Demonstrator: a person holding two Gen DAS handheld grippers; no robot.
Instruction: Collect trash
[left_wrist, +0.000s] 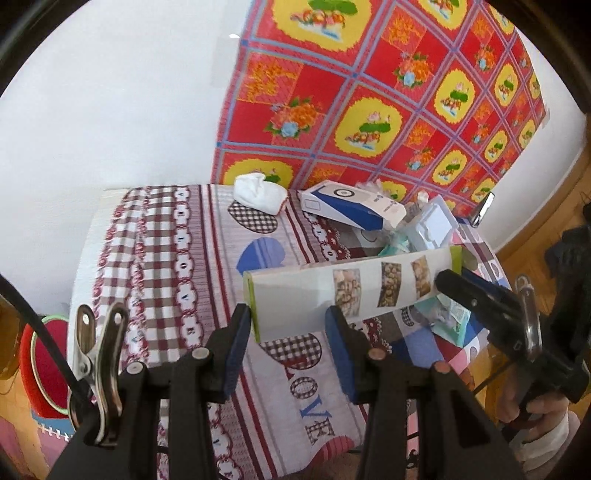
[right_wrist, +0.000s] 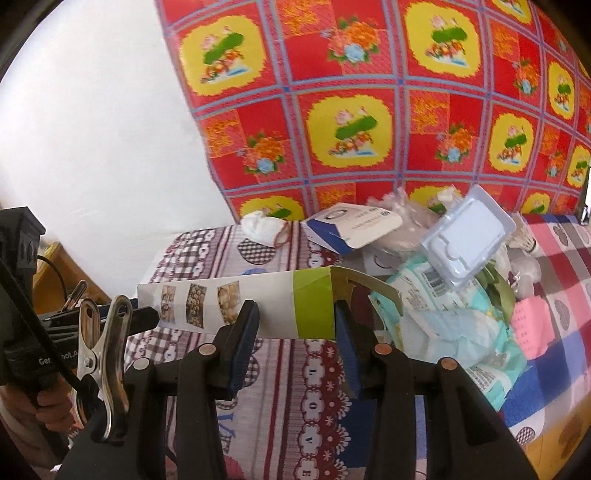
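Progress, as judged: early. One item is in hand, most of the litter sits on the table, and no bin or bag can be identified with certainty.

Left to right along the patterned "LOVE" tablecloth (left_wrist: 177, 258):
- crumpled white tissue wad with a red edge (left_wrist: 260, 194), far edge, untouched.
- white-and-blue cardboard carton (left_wrist: 351, 208), lying tilted beside it, untouched.
- clear moulded plastic blister tray (right_wrist: 467, 238), propped on the heap at the right.
- pale teal crinkled plastic wrapper (right_wrist: 454, 332) under and in front of the tray; further scraps behind it are too jumbled to separate.

Task item now: long white cardboard box with green end bands and three food photos (left_wrist: 351, 291), lying roughly level across both views, seemingly clear of the cloth, in front of the heap.

Hands:
- left gripper (left_wrist: 291, 332): blue pads clamped on the box at its plain end, pitched steeply downward.
- right gripper (right_wrist: 295, 328): pads closed on the opposite end, at the green band by the open flap, pitched down less steeply. A hand shows at its handle in the left view.

Left to do: deposit the box, then clear tissue, carton, tray, wrapper.
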